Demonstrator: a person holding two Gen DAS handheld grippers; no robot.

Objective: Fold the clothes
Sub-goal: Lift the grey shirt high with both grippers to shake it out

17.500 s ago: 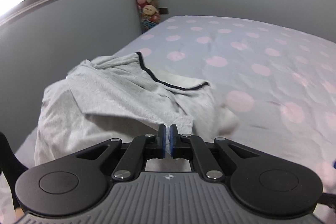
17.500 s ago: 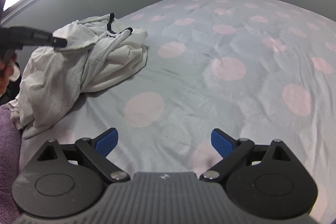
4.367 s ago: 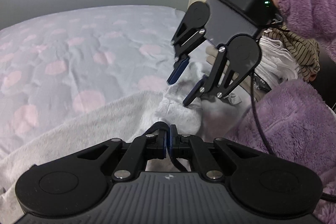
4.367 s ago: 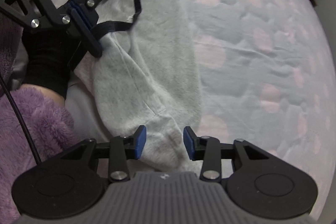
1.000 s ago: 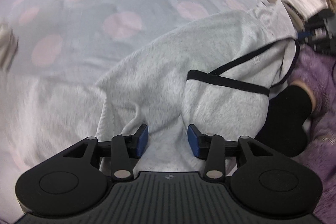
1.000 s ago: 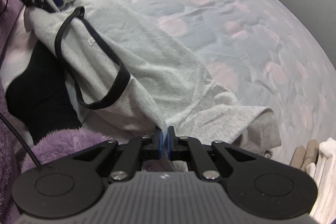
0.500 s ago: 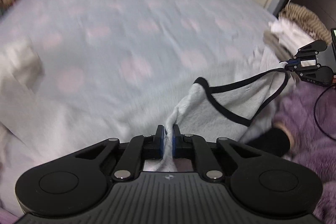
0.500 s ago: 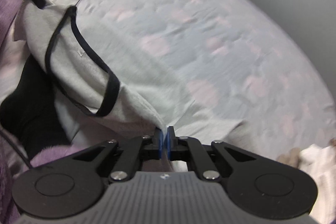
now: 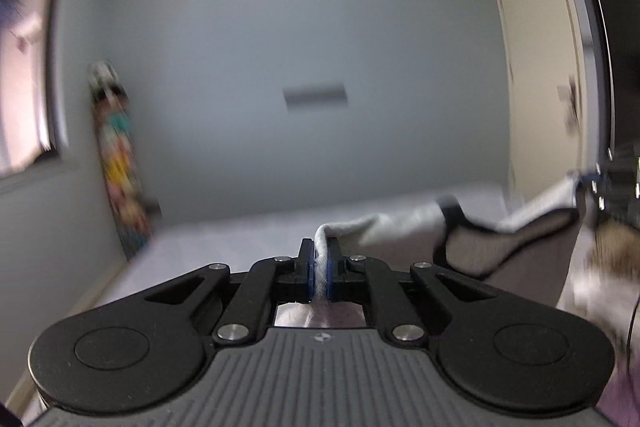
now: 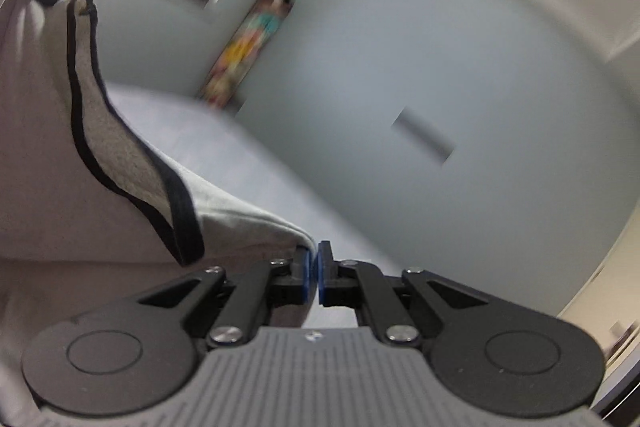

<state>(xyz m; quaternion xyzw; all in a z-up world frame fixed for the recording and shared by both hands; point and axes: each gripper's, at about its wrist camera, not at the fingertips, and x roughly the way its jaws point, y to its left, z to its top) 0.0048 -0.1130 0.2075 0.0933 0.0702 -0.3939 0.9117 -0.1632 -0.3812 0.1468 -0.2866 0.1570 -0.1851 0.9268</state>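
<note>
1. Right now the left gripper (image 9: 319, 269) is clenched on a fold of the light grey knit garment with black-trimmed edges (image 9: 384, 227); cloth shows as a pale strip between its blue pads (image 9: 309, 273), and its jaws have just been closing onto that fold.
2. From that pinch the fabric rises in a small hump above the fingertips, then runs off to the right, where a black-bound edge (image 9: 460, 223) curves down and back up toward the right gripper (image 9: 592, 183), small and blurred at the frame's far right.
3. Seen from its own camera, the right gripper (image 10: 313, 277) is pressed shut, with a corner of the grey garment (image 10: 248, 223) caught at the tips of its blue pads (image 10: 306, 275).
4. From that corner the cloth spreads up and left in a broad sheet; its black trim (image 10: 100, 107) sweeps in a long curve toward the upper left corner, where the other tool's fingers are only partly visible.
5. Below and beyond the stretched garment lies the pale lilac bed surface (image 9: 224, 239), blurred, with bare room across its middle.
6. Behind the bed stands a plain grey wall (image 9: 280, 27) bearing a dark rectangular plate (image 9: 314, 98).
7. A tall narrow stack of colourful soft toys (image 9: 120, 163) occupies the left corner, beside a bright window (image 9: 24, 75).
8. A cream door (image 9: 536, 67) closes off the right side.
</note>
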